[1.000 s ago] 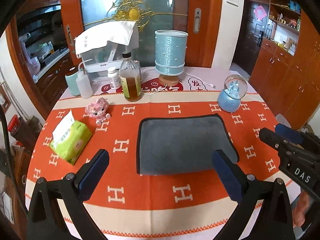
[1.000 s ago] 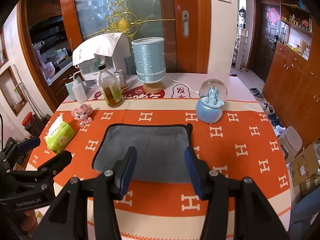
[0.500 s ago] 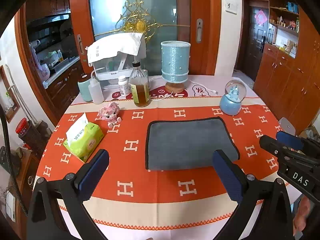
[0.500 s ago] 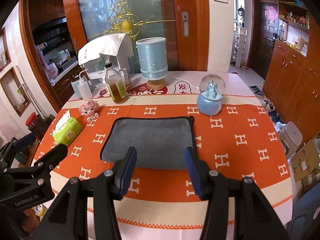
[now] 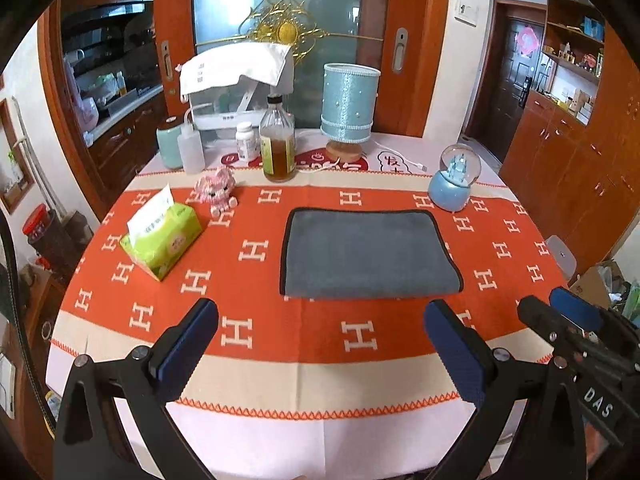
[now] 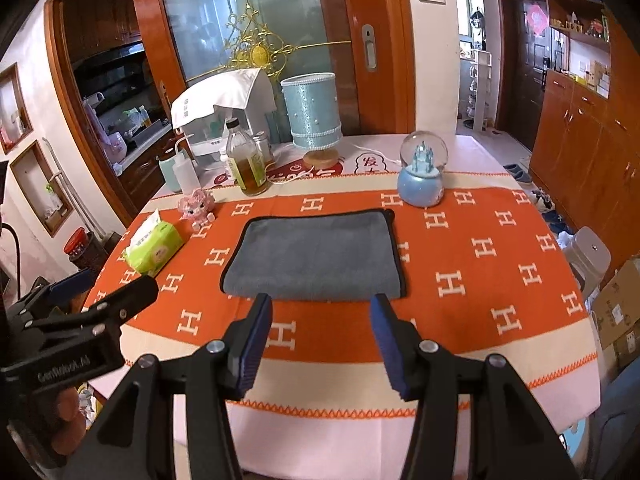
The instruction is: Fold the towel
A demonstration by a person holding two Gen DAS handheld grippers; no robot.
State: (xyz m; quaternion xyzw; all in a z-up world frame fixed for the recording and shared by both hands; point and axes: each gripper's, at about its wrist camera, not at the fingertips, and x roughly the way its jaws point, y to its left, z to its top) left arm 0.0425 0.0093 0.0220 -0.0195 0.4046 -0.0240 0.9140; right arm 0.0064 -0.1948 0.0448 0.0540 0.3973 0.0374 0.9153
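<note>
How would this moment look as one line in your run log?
grey towel: folded, flat on tablecloth | left claw: open, empty | right claw: open, empty | both short of towel

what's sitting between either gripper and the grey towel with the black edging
Nothing visible. Only bare orange H-patterned tablecloth lies between the open left gripper, the open right gripper and the grey black-edged towel. The green tissue pack sits off to its left.

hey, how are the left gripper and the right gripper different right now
The left gripper has its jaws spread much wider than the right gripper. The right gripper points squarely at the gray towel's near edge; the left gripper sits left of it. Both are open, empty, and off the towel.
</note>
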